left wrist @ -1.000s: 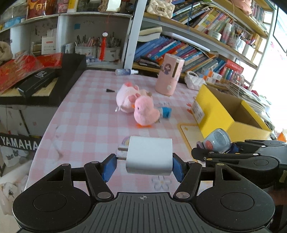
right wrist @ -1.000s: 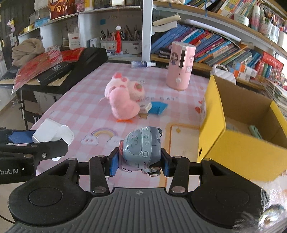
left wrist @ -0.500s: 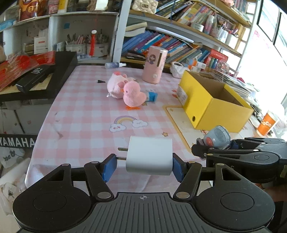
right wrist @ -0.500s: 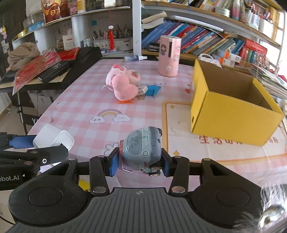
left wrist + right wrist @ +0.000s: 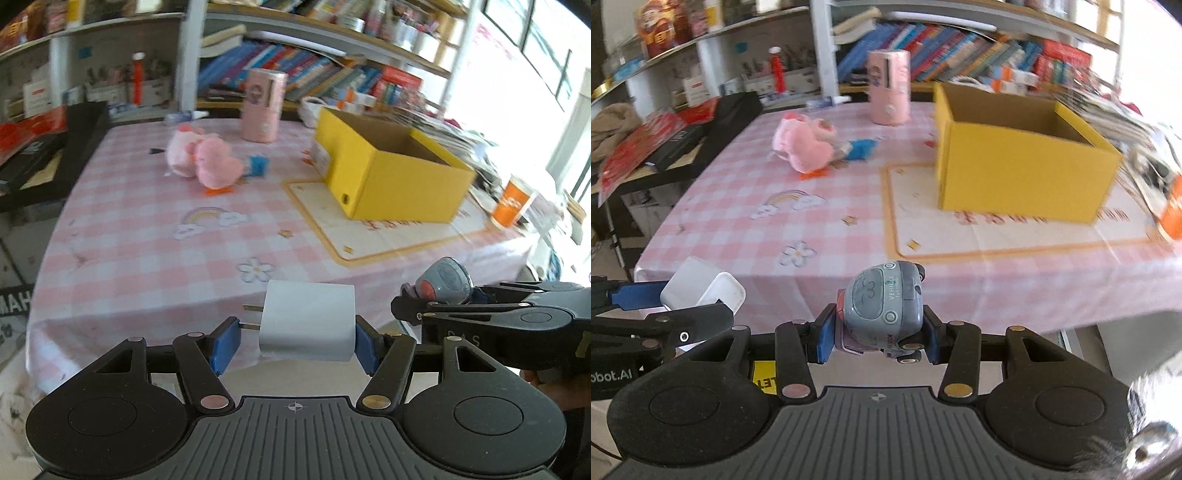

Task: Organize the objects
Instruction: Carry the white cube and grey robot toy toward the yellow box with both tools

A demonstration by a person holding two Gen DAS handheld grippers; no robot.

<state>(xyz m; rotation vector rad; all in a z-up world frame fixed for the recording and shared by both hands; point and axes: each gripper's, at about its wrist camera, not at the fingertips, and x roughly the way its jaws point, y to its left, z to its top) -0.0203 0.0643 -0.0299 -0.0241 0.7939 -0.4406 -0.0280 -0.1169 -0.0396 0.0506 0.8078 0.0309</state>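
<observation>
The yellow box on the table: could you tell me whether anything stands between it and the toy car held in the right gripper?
Nothing visible does: only bare tablecloth lies between the toy car and the open-topped yellow box.

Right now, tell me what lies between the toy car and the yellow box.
Only bare tablecloth separates toy car and yellow box, seen in the right wrist view.

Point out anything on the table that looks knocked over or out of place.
The two pink plush toys lie toppled against each other on the tablecloth, with a small blue item beside them. The yellow box stands upright.
</observation>
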